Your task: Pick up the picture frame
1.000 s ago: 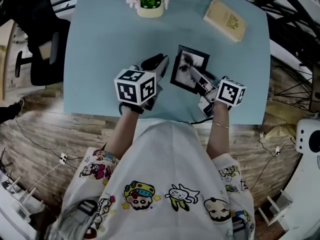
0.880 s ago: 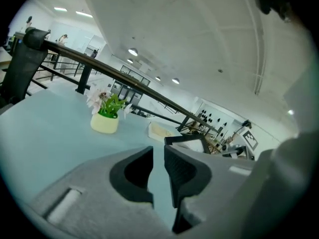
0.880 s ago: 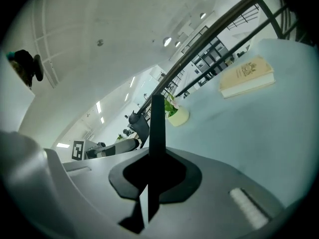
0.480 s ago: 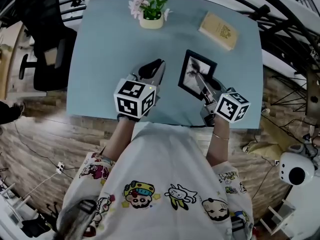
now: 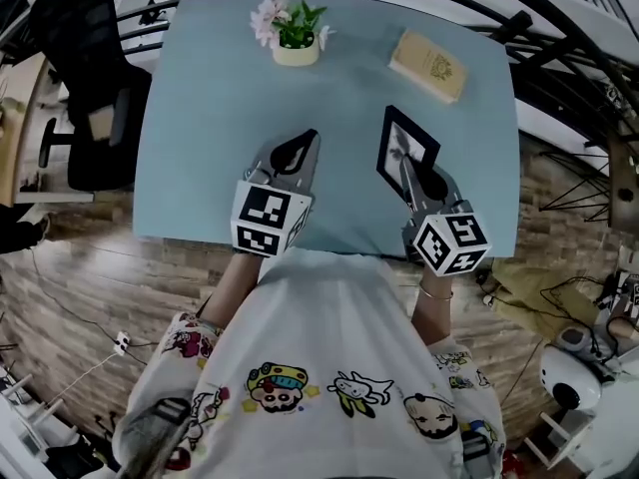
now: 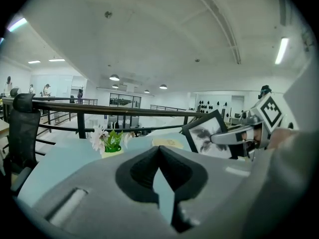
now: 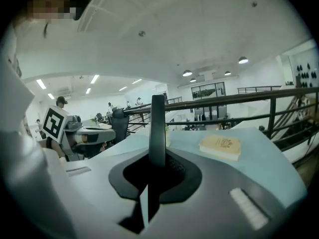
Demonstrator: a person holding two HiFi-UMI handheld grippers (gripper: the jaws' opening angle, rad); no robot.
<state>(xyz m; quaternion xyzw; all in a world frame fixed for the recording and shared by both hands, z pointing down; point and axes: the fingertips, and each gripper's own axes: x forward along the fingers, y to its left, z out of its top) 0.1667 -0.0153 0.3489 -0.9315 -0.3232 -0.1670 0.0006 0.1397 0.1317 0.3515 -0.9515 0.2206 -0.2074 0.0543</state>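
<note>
The black picture frame [image 5: 405,153], with a grey print in it, hangs tilted on edge above the light blue table [image 5: 210,108]. My right gripper [image 5: 407,175] is shut on its near edge. In the right gripper view the frame [image 7: 158,126] stands edge-on as a thin dark bar between the jaws of my right gripper [image 7: 156,161]. My left gripper [image 5: 308,140] hovers to the frame's left, shut and holding nothing. The left gripper view shows its jaws [image 6: 159,151] meeting at the tip, with the frame [image 6: 205,135] and the right gripper [image 6: 233,136] off to the right.
A potted flower [image 5: 290,23] stands at the table's far edge, and a tan book [image 5: 427,65] lies at the far right. A black office chair [image 5: 85,78] sits left of the table. Dark railings [image 5: 559,38] run behind and to the right.
Both grippers have risen. The frame, lying flat on the table a second ago, has come up off it and turned onto its edge as my right gripper rolled.
</note>
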